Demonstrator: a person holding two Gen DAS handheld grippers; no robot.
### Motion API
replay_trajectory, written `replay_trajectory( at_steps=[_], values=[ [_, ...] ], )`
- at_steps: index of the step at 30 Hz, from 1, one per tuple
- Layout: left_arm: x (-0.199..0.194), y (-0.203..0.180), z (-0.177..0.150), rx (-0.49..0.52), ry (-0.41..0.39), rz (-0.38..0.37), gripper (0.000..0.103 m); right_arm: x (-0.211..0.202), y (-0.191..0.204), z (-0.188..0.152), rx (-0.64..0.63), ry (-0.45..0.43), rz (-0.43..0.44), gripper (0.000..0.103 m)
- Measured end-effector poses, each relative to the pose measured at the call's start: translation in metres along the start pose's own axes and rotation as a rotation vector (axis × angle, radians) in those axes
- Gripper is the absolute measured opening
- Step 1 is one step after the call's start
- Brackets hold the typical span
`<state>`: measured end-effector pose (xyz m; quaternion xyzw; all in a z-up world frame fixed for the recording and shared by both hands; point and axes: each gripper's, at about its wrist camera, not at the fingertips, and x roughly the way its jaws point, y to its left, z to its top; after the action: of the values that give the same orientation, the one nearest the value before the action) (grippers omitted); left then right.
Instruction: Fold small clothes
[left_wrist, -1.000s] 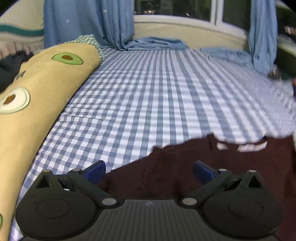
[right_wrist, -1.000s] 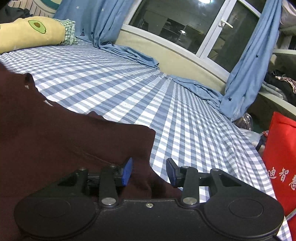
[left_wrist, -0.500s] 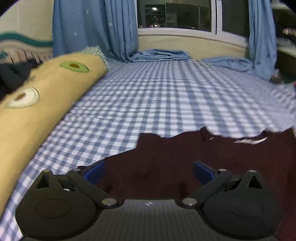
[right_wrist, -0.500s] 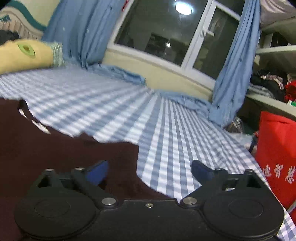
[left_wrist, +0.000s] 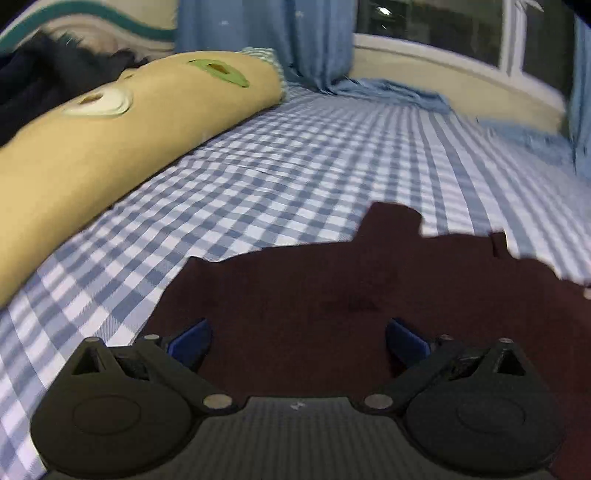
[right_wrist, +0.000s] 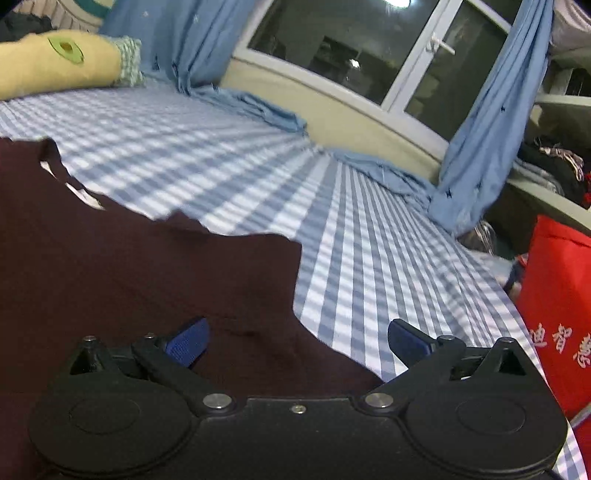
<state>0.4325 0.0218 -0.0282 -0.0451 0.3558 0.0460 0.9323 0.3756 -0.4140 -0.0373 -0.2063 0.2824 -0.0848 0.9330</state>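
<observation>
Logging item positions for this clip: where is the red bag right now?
The red bag shows only in the right wrist view, at the far right edge, beside the checked bedsheet and just below the blue curtain.

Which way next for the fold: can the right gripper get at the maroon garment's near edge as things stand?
Probably yes. The right gripper is open, the maroon garment edge runs between its fingers on the checked sheet, and nothing blocks it.

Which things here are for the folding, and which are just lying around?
For the folding:
dark red shirt
left claw
right claw

Just lying around:
avocado pillow
blue curtains
red bag
checked sheet
</observation>
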Motion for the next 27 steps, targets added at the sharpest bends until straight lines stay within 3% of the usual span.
replay_trajectory(
  at_steps=[8, 17, 27],
  values=[
    [0.001, 0.017, -0.002, -0.096, -0.041, -0.004, 0.103, 0.003, -0.003, -0.003, 0.021, 0.016, 0.023, 0.102],
    [0.006, 0.02, 0.001, -0.119, -0.039, 0.022, 0.103, 0.004, -0.006, -0.003, 0.034, 0.018, 0.031, 0.102],
    [-0.008, -0.019, 0.014, 0.084, -0.176, 0.072, 0.102, 0.004, -0.006, -0.004, 0.029, 0.01, 0.026, 0.102]
  ],
)
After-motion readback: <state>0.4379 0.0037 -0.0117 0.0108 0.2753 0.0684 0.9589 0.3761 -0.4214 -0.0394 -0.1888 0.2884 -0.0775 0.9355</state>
